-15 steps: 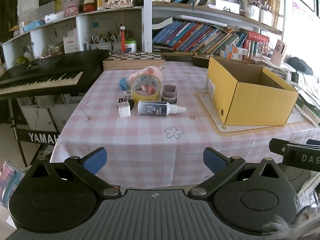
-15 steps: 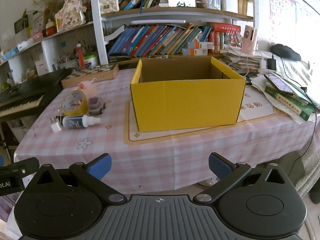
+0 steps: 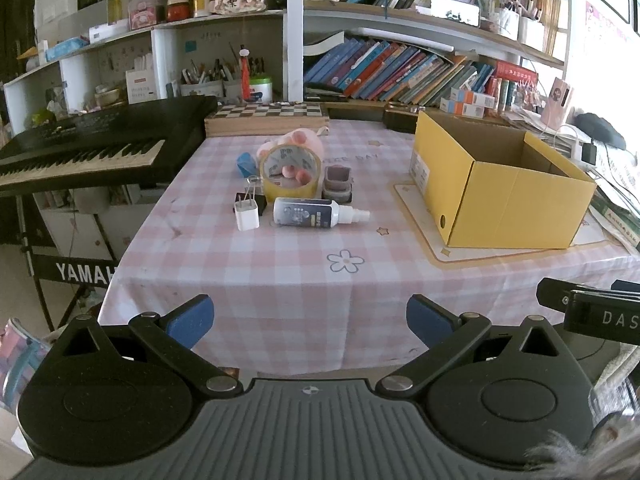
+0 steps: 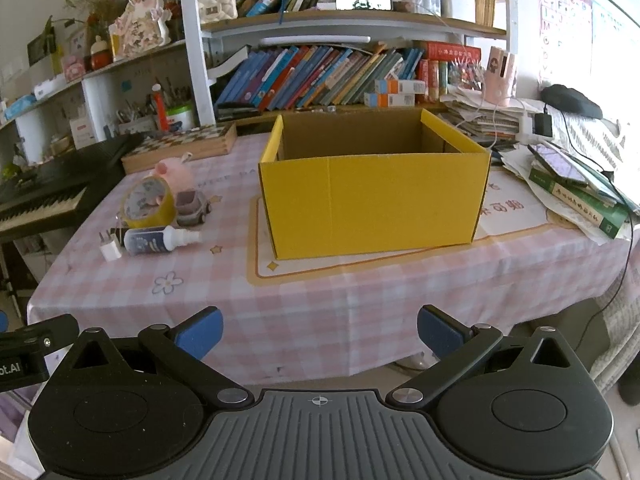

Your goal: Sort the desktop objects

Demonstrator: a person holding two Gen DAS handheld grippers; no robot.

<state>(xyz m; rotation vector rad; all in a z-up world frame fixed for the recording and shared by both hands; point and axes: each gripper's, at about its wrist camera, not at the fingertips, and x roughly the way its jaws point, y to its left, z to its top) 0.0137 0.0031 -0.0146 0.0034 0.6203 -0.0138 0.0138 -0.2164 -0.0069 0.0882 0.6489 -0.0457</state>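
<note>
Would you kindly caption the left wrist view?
Open left claw faces tape, bottle, charger and yellow box.

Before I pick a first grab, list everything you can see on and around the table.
spray bottle: 1, dark with white nozzle, lying at the front of the cluster
charger plug: 1, white, left of the bottle
binder clip: 1, black, behind the plug
tape roll: 1, yellow, on edge, behind the bottle
toy car: 1, grey, right of the tape
plush toy: 1, pink, behind the tape
cardboard box: 1, yellow, open, on a mat at right
chessboard: 1, wooden, at the far edge
keyboard: 1, black, left of the table
left claw: open, short of the table
right claw: open, short of the table
</note>
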